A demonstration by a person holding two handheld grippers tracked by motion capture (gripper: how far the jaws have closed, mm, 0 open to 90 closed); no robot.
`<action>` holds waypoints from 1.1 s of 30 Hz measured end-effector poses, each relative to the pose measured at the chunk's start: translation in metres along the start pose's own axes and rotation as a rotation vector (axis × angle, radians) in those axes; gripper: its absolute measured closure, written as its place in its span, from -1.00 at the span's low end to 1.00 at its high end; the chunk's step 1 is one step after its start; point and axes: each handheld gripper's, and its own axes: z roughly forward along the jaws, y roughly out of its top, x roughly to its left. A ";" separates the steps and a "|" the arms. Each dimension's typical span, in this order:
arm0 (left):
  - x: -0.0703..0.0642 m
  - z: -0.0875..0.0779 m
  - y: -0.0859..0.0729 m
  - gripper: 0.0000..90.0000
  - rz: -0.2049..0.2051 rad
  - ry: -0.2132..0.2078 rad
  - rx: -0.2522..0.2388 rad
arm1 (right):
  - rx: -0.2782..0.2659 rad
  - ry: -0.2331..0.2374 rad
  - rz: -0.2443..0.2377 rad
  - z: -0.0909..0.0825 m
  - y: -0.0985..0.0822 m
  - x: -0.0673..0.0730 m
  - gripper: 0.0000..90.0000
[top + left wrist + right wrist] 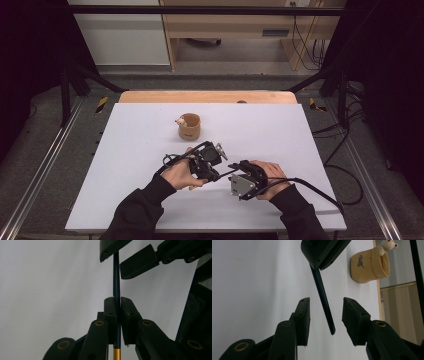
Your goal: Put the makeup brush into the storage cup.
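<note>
My left gripper (118,307) was clamped on a dark pen (116,285) with a gold band. My right gripper (325,312) stood part open, the pen's free end between its pads, untouched. Handover seemed half done. At twelve o'clock the beige holder (190,127) contained a small figurine (388,245).

Matt white, smooth table (125,150) top with a pale wood edge. Dark, smooth, faintly glossy pen (116,285) shaft with a shiny gold metal band. Matt black plastic left hand-held gripper (116,312) with brass-coloured rivets, rubbery-looking pads. Glazed-looking beige ceramic cup (369,265), smooth. Bare grey metal plate on right hand-held gripper (235,175).
</note>
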 end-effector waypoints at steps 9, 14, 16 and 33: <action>-0.003 0.002 0.004 0.85 -0.014 -0.013 -0.009 | 0.005 0.011 -0.022 0.002 0.001 0.003 0.47; -0.003 0.003 0.005 0.85 -0.010 -0.015 -0.004 | 0.005 0.016 -0.039 0.003 0.002 0.003 0.54; -0.004 0.002 0.006 0.85 -0.007 -0.015 -0.003 | 0.005 0.017 -0.034 0.004 0.002 0.004 0.57; -0.004 0.004 0.008 0.85 -0.009 -0.023 0.002 | 0.008 0.032 -0.011 0.005 0.003 0.005 0.80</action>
